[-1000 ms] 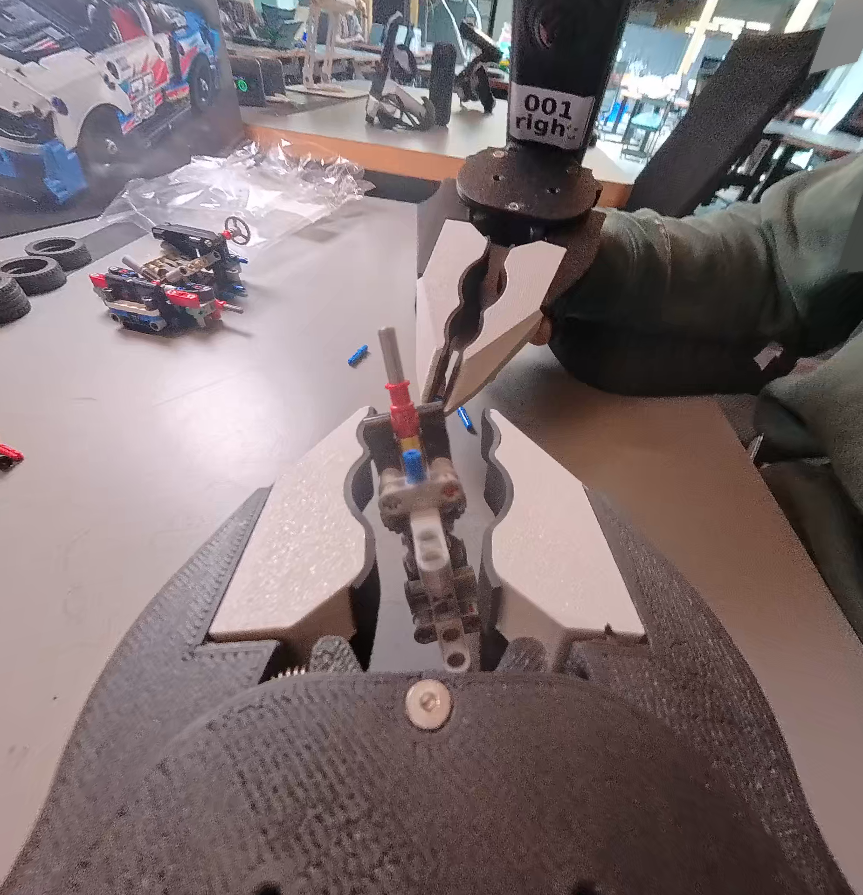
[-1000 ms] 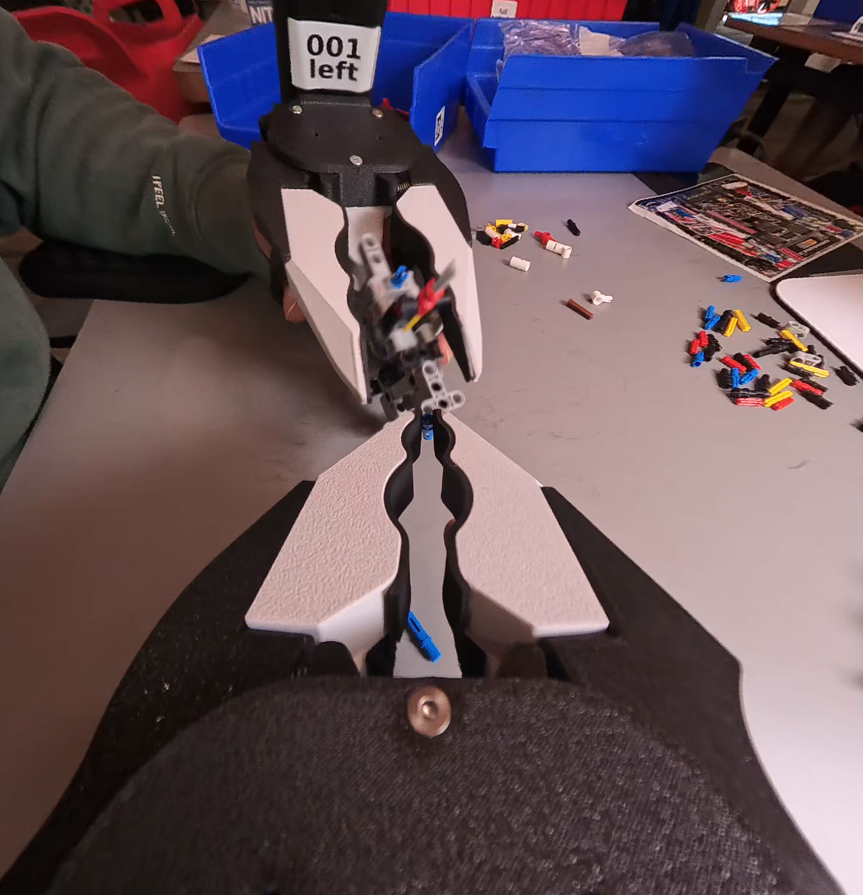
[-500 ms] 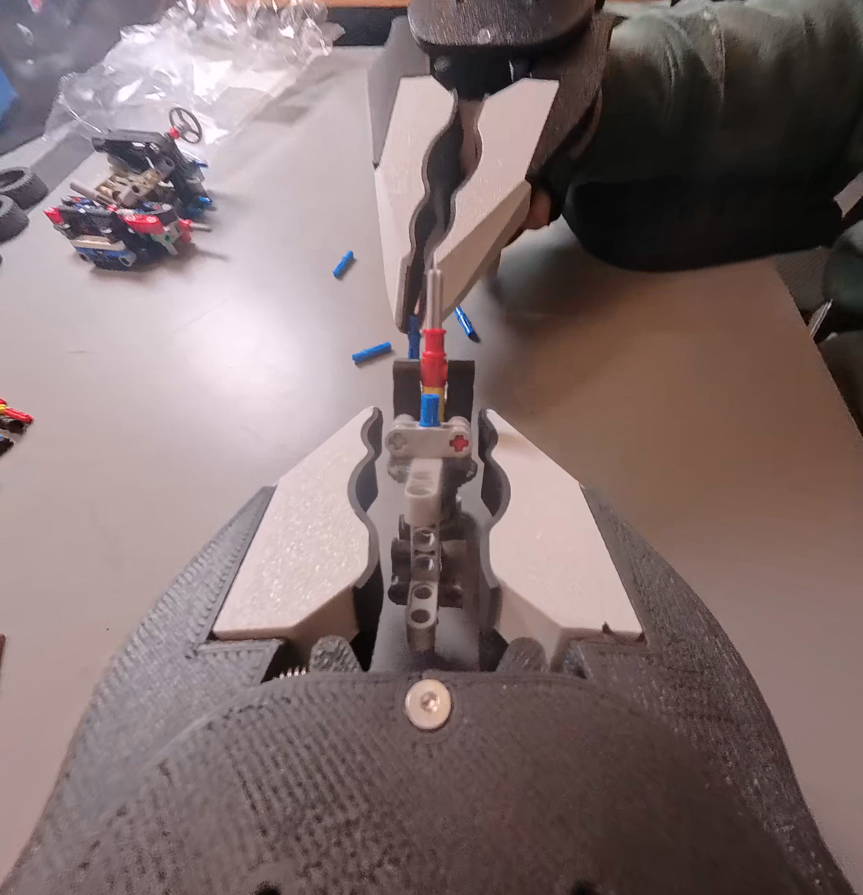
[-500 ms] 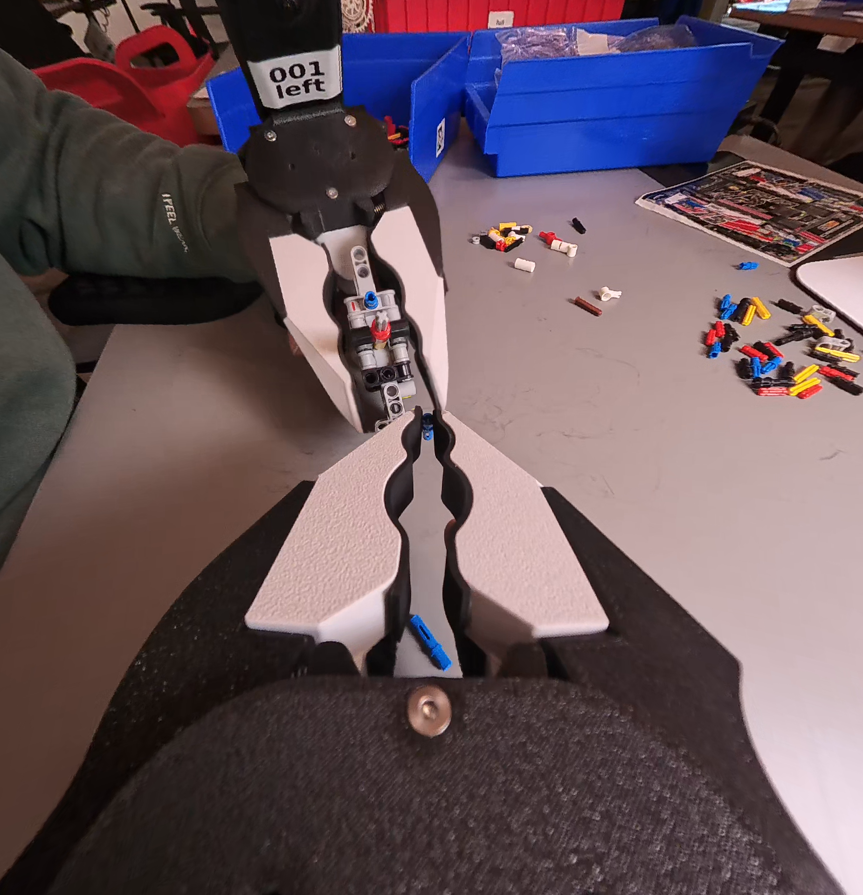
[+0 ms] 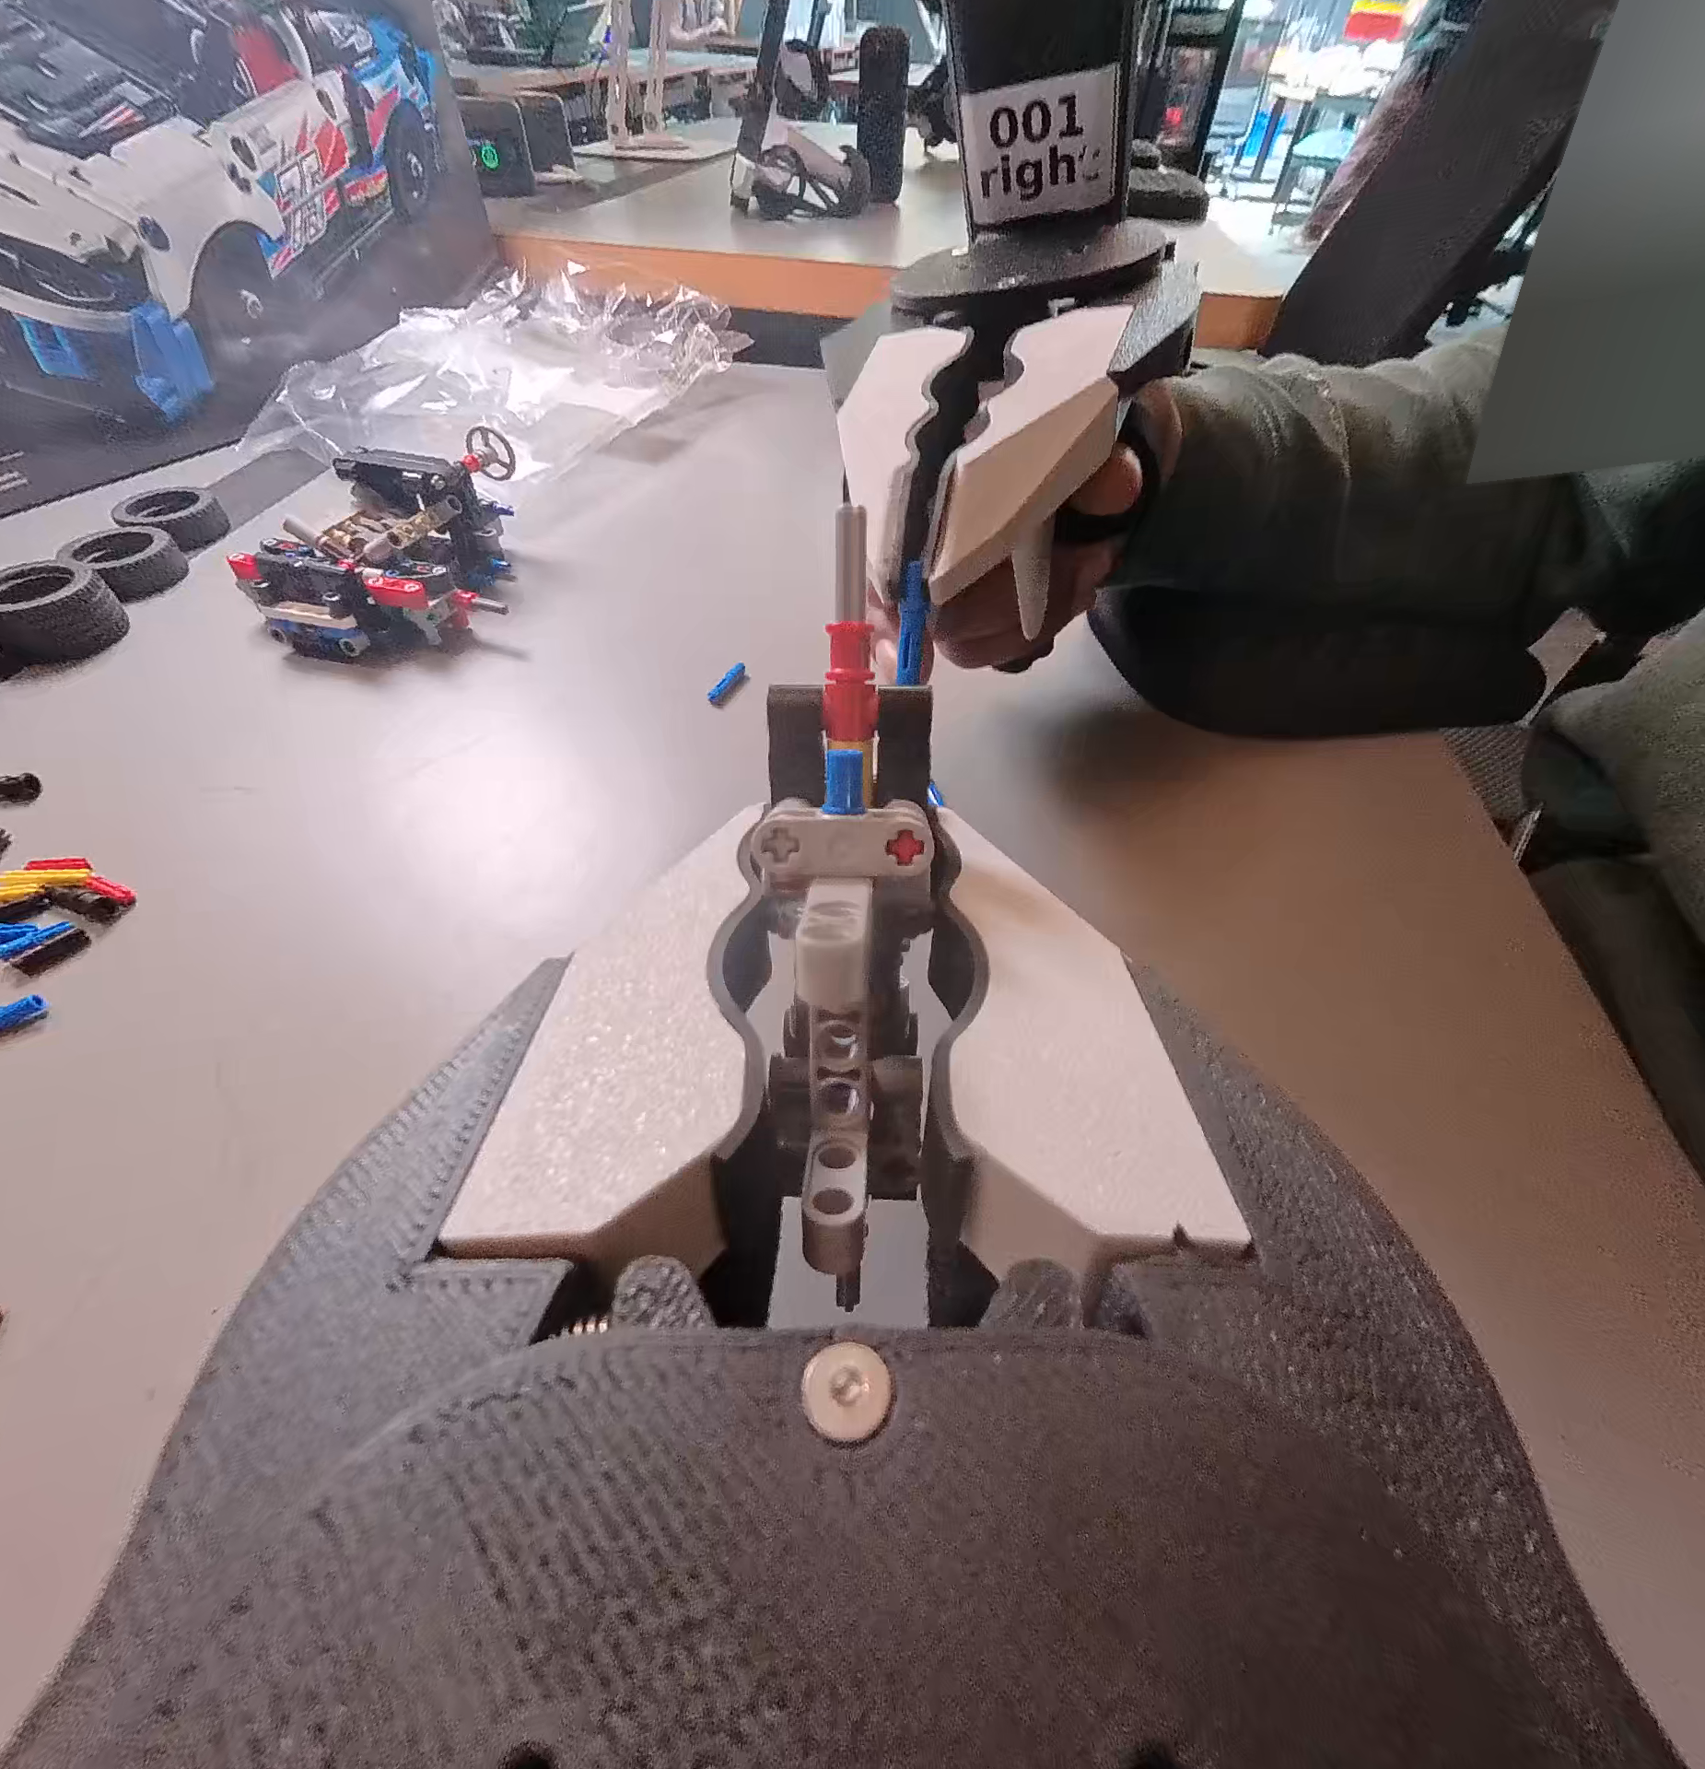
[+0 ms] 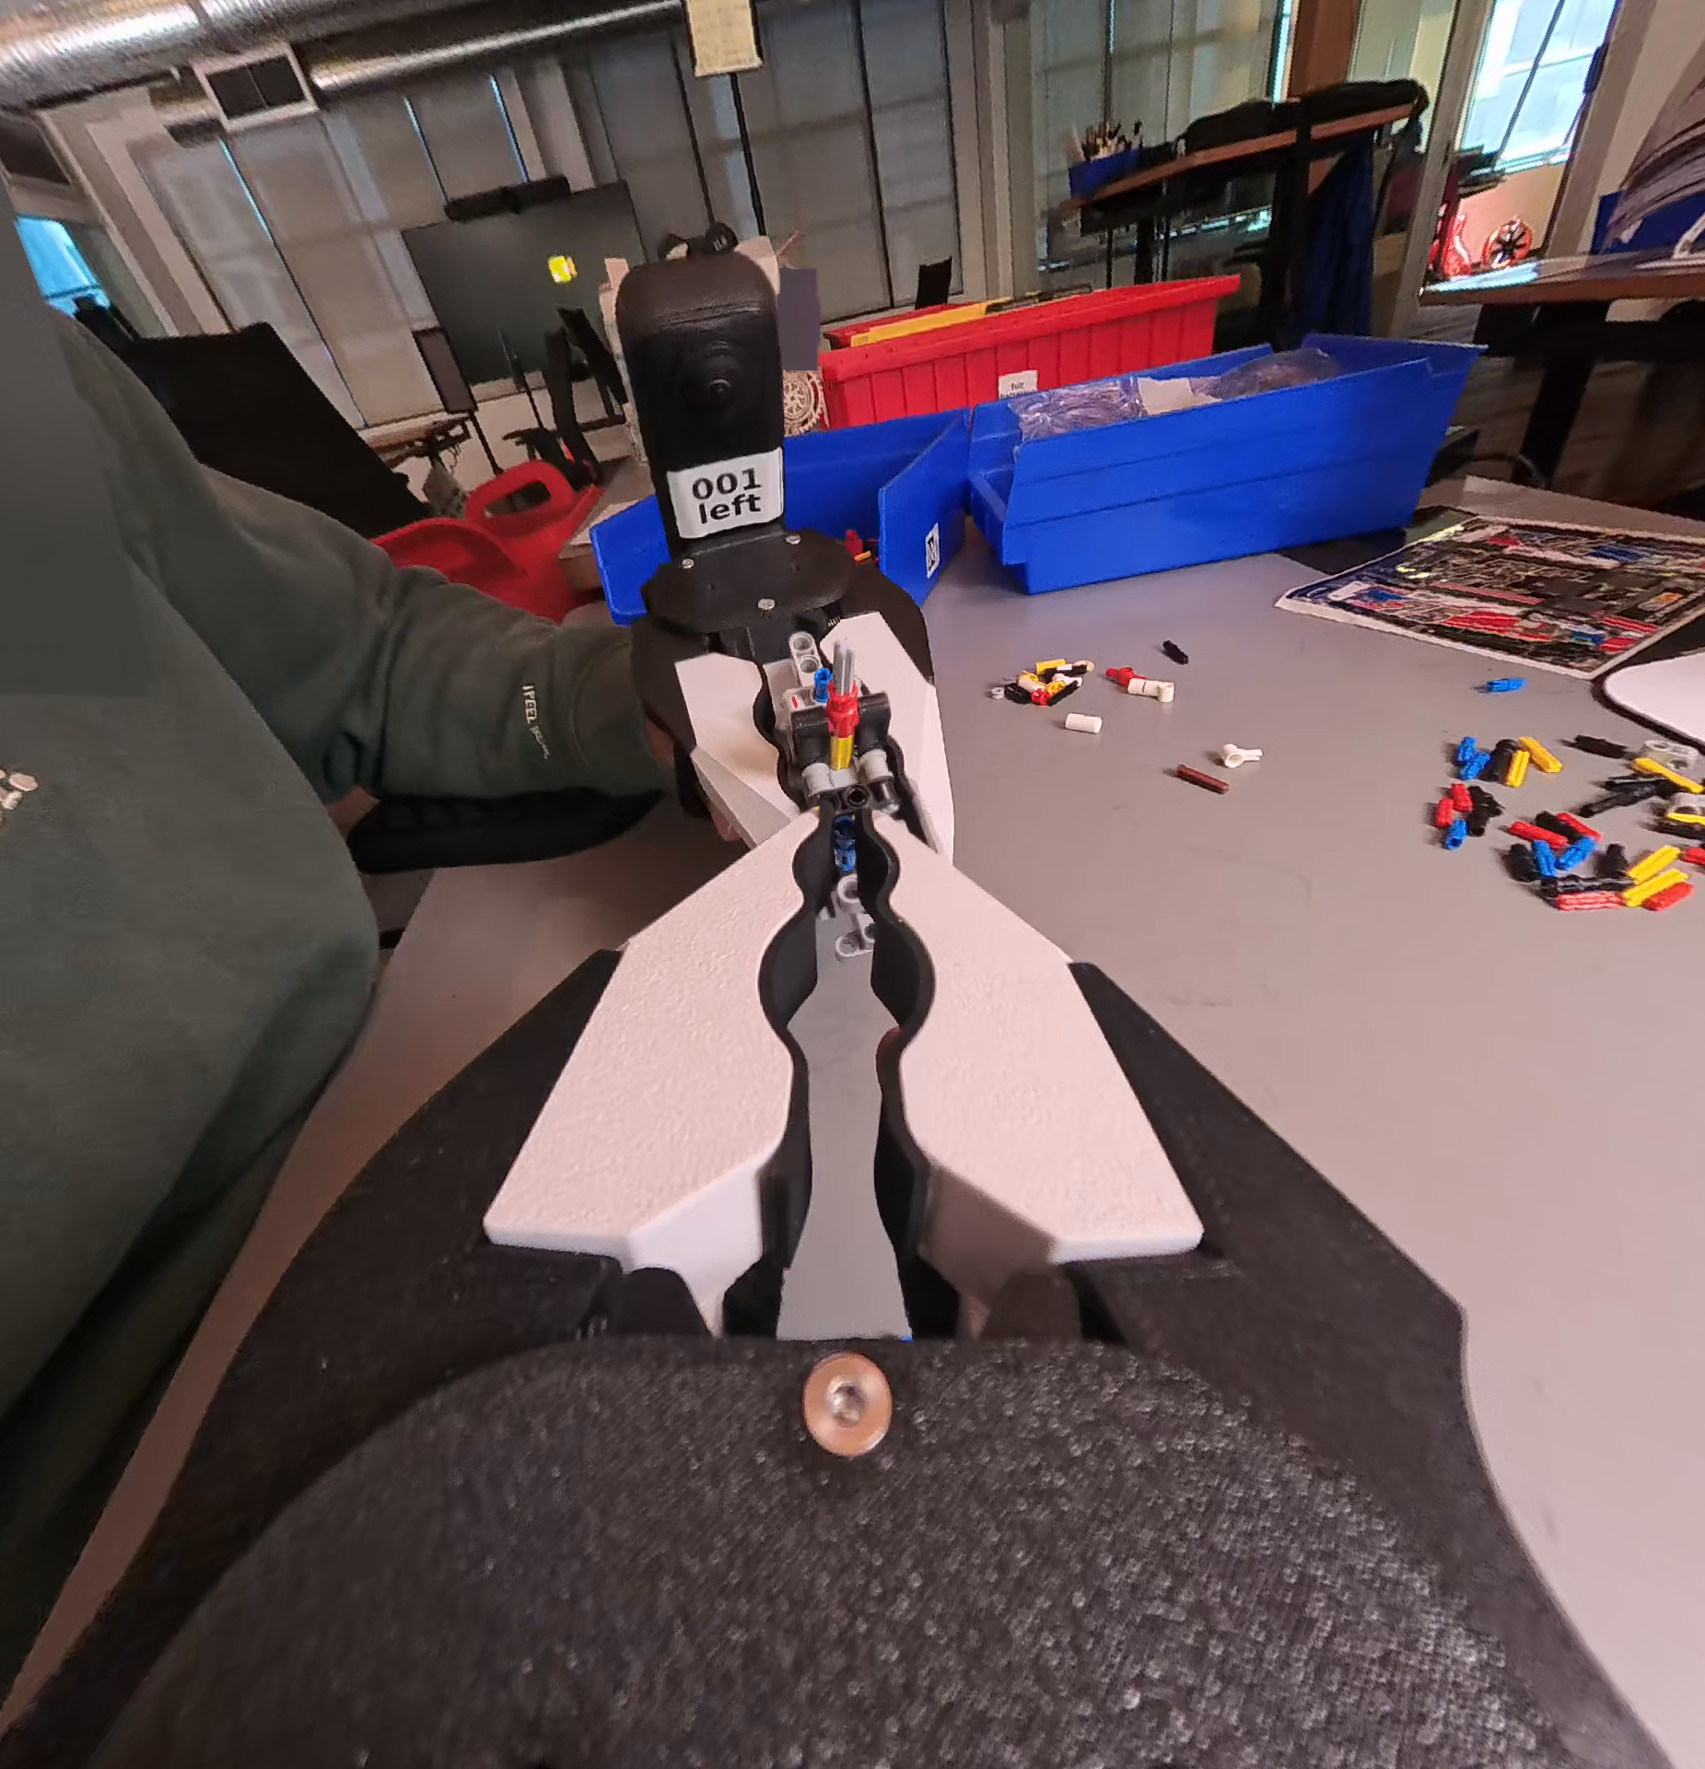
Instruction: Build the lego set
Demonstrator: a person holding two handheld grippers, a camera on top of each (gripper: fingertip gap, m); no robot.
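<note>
My left gripper (image 5: 843, 847) is shut on a small brick assembly (image 5: 834, 957) of grey, black, red and yellow parts, with a grey axle (image 5: 849, 565) sticking out forward. The assembly also shows in the right wrist view (image 6: 841, 742), between the left gripper's white fingers (image 6: 724, 708). My right gripper (image 6: 841, 825) is shut on a blue pin (image 6: 841, 847) at its fingertips. In the left wrist view the right gripper (image 5: 915, 574) comes in from above, and the blue pin (image 5: 913, 622) meets the assembly's right black upright (image 5: 906, 737).
A half-built brick car (image 5: 370, 565), tyres (image 5: 121, 560), a plastic bag (image 5: 504, 354) and a picture box (image 5: 159, 211) lie at left. Loose pins (image 6: 1595, 823), a booklet (image 6: 1518, 593), blue bins (image 6: 1212, 479) and a red bin (image 6: 1020, 345) lie at right. Green sleeves (image 6: 351, 660) flank the grippers. The gap from one gripper's tips to the other's is roughly 4 cm.
Both grippers have tilted up from the table and keep their loads. The right gripper has brought the blue pin down onto the assembly's right black upright.
</note>
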